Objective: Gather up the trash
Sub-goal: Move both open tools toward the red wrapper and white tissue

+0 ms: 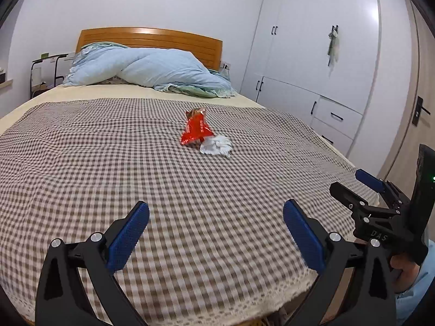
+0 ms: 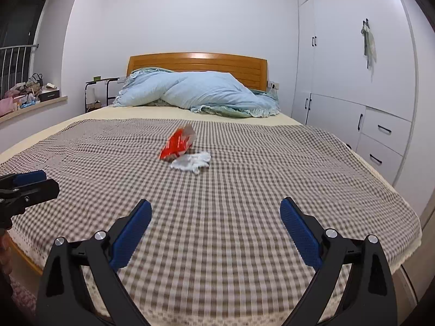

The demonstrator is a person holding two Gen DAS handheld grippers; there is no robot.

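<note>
Both hand-held grippers, left hand-held gripper (image 1: 216, 214) and right hand-held gripper (image 2: 216, 213), hover wide apart and empty above the bed's (image 1: 81, 163) near edge. Well ahead at mid-bed lie a red snack wrapper (image 1: 196, 131) and, touching it, a crumpled white tissue (image 1: 216, 145).

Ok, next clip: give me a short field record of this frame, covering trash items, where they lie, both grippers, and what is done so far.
setting: bedroom, bed with checked blanket
trash 1: red snack wrapper, mid-bed
trash 2: crumpled white tissue, beside the wrapper on its right; contact unclear
left gripper: open, empty, over the bed's near end
right gripper: open, empty, over the bed's near end
bin or bag: none in view
progress: nothing picked up yet
</note>
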